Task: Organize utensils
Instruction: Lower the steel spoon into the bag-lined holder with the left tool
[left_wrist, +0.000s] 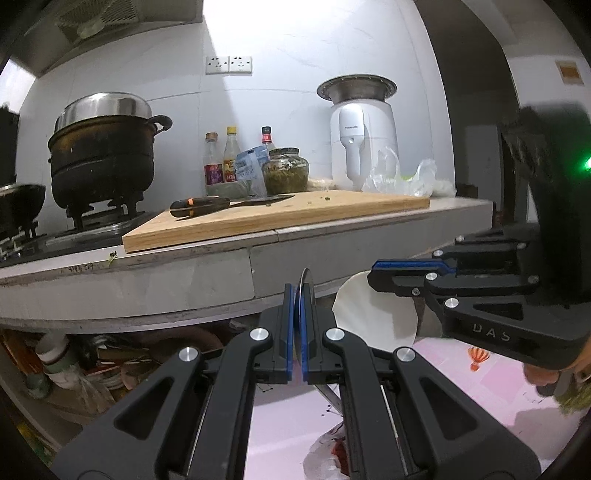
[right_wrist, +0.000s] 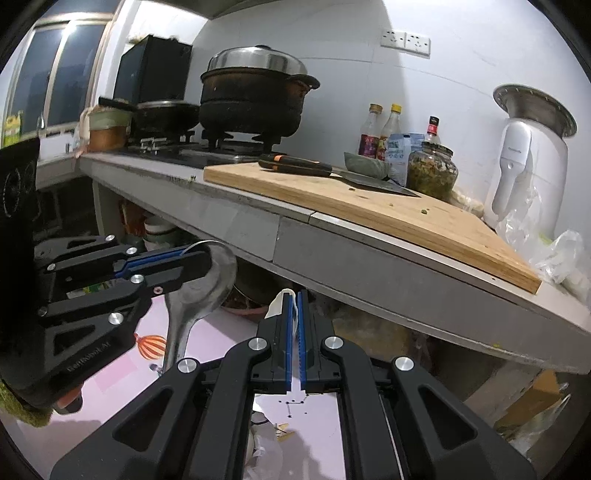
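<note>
The counter edge (left_wrist: 147, 288) stands close ahead of both grippers, barring the way forward at their height. Above it, the board (left_wrist: 280, 218) is mostly bare past the knife (left_wrist: 207, 206). Behind stand 3 bottles (left_wrist: 231, 158), a jar (left_wrist: 285, 170) and a white appliance (left_wrist: 364, 140). The pot (left_wrist: 103, 155) blocks the left.

Counts — two black two-finger grippers (left_wrist: 297, 314) (right_wrist: 294, 314), one steel spoon (right_wrist: 207, 284), one white ceramic spoon (left_wrist: 376, 314), three condiment bottles (left_wrist: 213, 162), one wooden cutting board (left_wrist: 273, 218), two black-handled knives (right_wrist: 291, 164), one glass jar (left_wrist: 285, 171) — one lidded black pot (left_wrist: 103, 155).
</note>
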